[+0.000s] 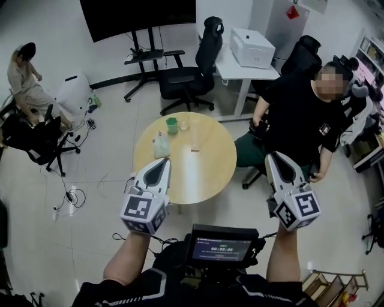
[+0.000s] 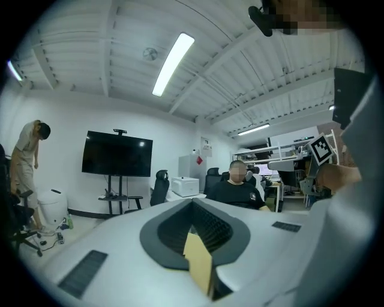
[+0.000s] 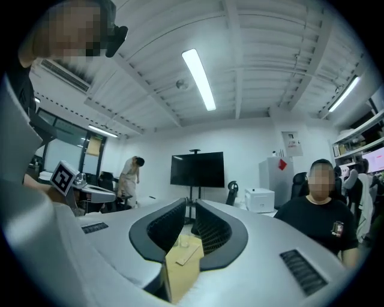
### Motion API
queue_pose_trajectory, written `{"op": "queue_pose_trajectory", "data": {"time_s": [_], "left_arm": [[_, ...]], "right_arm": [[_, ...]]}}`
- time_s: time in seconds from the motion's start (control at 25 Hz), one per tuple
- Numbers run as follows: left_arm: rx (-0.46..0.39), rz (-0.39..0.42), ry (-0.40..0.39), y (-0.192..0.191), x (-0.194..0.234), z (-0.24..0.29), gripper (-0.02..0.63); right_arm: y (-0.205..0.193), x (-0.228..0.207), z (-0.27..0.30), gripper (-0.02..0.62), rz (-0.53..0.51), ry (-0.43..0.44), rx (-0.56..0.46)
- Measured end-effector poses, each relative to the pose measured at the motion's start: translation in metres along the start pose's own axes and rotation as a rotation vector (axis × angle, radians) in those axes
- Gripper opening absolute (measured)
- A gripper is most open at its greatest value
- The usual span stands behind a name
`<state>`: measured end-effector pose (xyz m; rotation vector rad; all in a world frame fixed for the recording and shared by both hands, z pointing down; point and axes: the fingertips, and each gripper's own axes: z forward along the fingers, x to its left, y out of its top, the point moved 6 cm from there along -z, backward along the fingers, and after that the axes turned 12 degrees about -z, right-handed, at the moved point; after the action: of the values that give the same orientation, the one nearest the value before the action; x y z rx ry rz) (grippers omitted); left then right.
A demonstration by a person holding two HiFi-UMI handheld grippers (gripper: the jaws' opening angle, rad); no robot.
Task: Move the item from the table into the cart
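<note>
The left gripper (image 1: 163,162) sits at the lower left of the head view, its tip over the near left edge of the round wooden table (image 1: 207,174). In the left gripper view its fingertips meet and nothing is between them.

The right gripper (image 1: 273,155) is at the lower right, off the table's right edge and in front of a seated person in black (image 1: 297,114). In the right gripper view its fingertips stand a narrow slit apart, and only the tan tabletop shows behind the gap.

The things to move are all still on the table, in its upper left part. They are a green cup (image 1: 171,125), a small clear glass (image 1: 183,124) just right of it, a clear container (image 1: 161,146) nearer the left gripper, and a small tan piece (image 1: 195,147) towards the middle.

Each gripper's cube bears black-and-white square markers. At bottom centre a small screen (image 1: 221,247) shows pale digits too small to read. A red diamond label (image 1: 291,12) at the top right is also unreadable.
</note>
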<state>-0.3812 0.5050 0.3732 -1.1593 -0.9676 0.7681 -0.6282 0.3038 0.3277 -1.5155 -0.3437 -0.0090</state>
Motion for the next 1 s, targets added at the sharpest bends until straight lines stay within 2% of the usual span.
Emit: {"op": "queue_pose_trajectory", "data": {"time_s": [0.08, 0.12, 0.32, 0.6, 0.68, 0.84, 1.0], "left_arm": [[0.002, 0.000, 0.028, 0.005, 0.033, 0.016, 0.006], [0.004, -0.002, 0.043, 0.009, 0.048, 0.024, 0.008], [0.008, -0.013, 0.128, 0.023, 0.099, 0.080, 0.008], [0.012, -0.012, 0.237, 0.036, 0.134, 0.155, 0.009], [0.023, -0.018, 0.256, 0.036, 0.153, 0.171, 0.009], [0.072, -0.072, 0.288, 0.020, 0.199, 0.199, 0.009], [0.094, -0.097, 0.300, 0.004, 0.261, 0.216, 0.011]], "right_arm": [[-0.005, 0.006, 0.051, 0.075, 0.010, 0.046, 0.010], [-0.007, 0.008, 0.076, 0.118, 0.013, 0.071, 0.020], [-0.022, -0.010, 0.183, 0.121, 0.021, 0.170, 0.042], [-0.059, -0.048, 0.301, 0.122, 0.044, 0.293, 0.089], [-0.067, -0.048, 0.336, 0.178, 0.056, 0.314, 0.101], [-0.093, -0.035, 0.398, 0.178, 0.072, 0.338, 0.159], [-0.119, -0.011, 0.461, 0.178, 0.072, 0.314, 0.231]]}}
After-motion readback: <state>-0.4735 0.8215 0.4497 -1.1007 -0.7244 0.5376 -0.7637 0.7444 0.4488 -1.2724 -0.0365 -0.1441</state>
